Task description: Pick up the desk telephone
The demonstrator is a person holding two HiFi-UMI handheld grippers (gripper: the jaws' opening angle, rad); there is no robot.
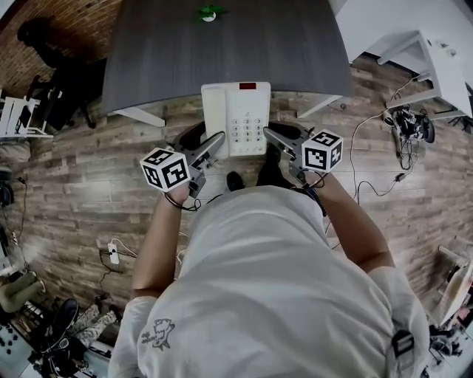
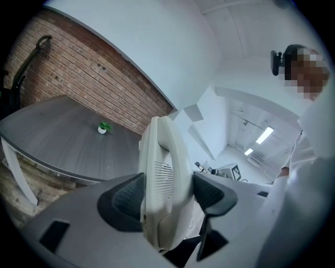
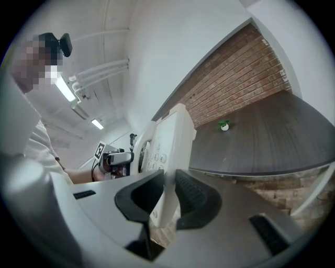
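Desk telephone (image 1: 236, 118): held in the air at the centre of the head view, across the near edge of the desk (image 1: 222, 52) and the wooden floor (image 1: 74, 199). Left hand-held gripper (image 1: 213, 142): jaws wide, pinching the telephone's handset side. Right hand-held gripper (image 1: 270, 133): jaws narrow, pinching the telephone's thin right edge. Small green plant (image 1: 210, 12): top centre, on the desk.
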